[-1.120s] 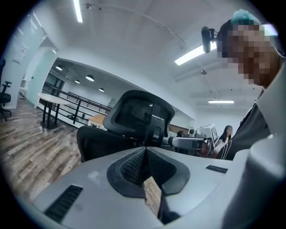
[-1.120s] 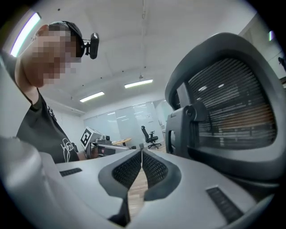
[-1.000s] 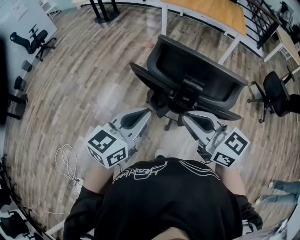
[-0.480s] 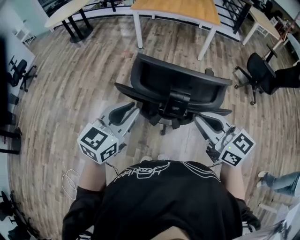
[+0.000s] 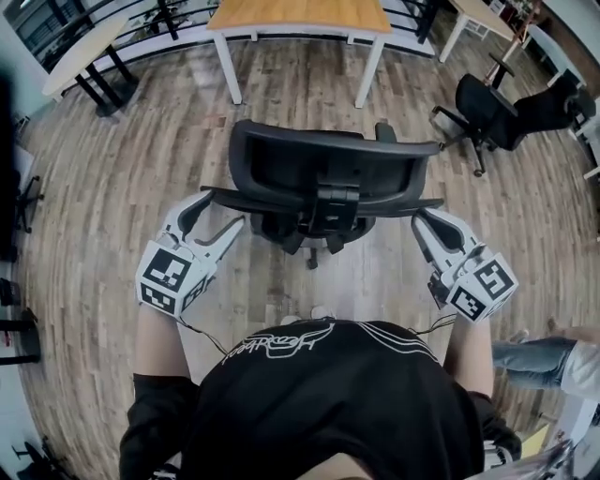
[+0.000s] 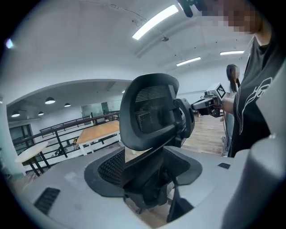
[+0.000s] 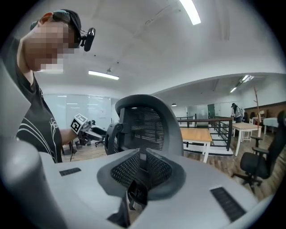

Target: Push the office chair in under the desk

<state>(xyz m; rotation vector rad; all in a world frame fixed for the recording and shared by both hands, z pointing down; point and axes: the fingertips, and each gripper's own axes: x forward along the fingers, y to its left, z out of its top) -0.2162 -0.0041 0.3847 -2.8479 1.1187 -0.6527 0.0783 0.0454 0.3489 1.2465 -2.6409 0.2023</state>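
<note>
The office chair [image 5: 323, 164] stands on the wood floor [image 5: 141, 159] directly ahead of both sets of jaws, its back turned to the person. It is not yet under the desk [image 5: 300, 13], which lies beyond it with open floor between.

A thin black cross bar [image 5: 244, 195] runs behind the backrest, with one end reaching toward each gripper.

- **Left gripper [image 5: 217, 211]:** its jaws have just been opening and now stand wide. The left end of the bar sits between them, but the pads are not pressing on it.
- **Right gripper [image 5: 422, 217]:** its jaws are drawn down to a slit. They appear to pinch the thin right end of the bar (the dark sliver in the slit reads as chair, though I would not swear to it).

The chair is probably fairly heavy. It should roll easily on its castors and is likely to swivel if pushed off-centre. The mesh back would give under pressure, while the plastic frame and the bar look stiff, so those are the places to bear on. Equal pressure from both sides, or a push on the central mount between the jaws, should keep it rolling straight.

A second chair [image 5: 487, 108] sits well off beyond the right jaws.
</note>
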